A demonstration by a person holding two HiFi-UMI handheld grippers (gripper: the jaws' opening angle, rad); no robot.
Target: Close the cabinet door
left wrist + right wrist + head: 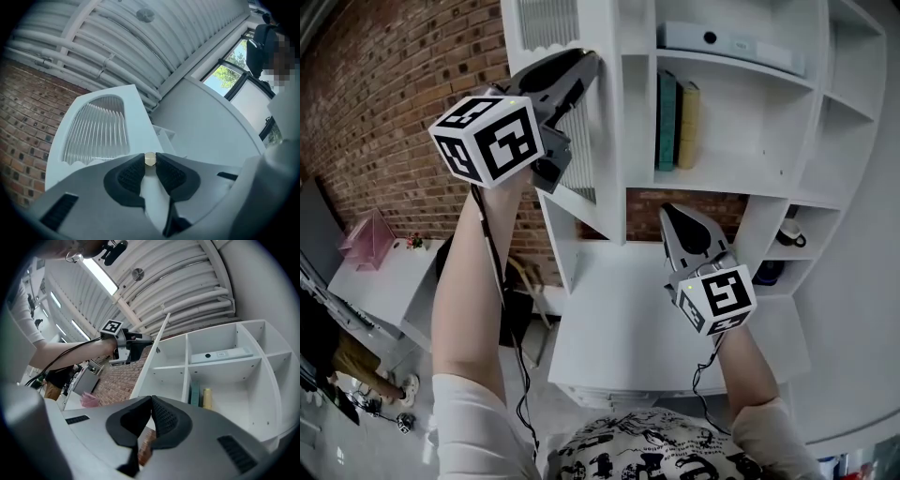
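Note:
The white cabinet door (605, 141) with its ribbed glass pane (96, 129) stands swung out from the shelf cabinet (722, 173). In the right gripper view the door (154, 350) shows edge-on. My left gripper (589, 58), held high, is shut on the door's small brass knob (150, 159), which sits pinched between the tips of its black pads. The same gripper (136, 345) appears at the door's edge in the right gripper view. Lower and to the right, my right gripper (678, 214) points at the open shelves, its jaws shut with nothing between them.
Books (677, 120) stand on the middle shelf and a flat white box (731, 42) lies on the one above. Cups (789, 234) sit in a right-hand compartment. A white desk top (619, 328) lies below the cabinet. A brick wall (384, 103) is on the left.

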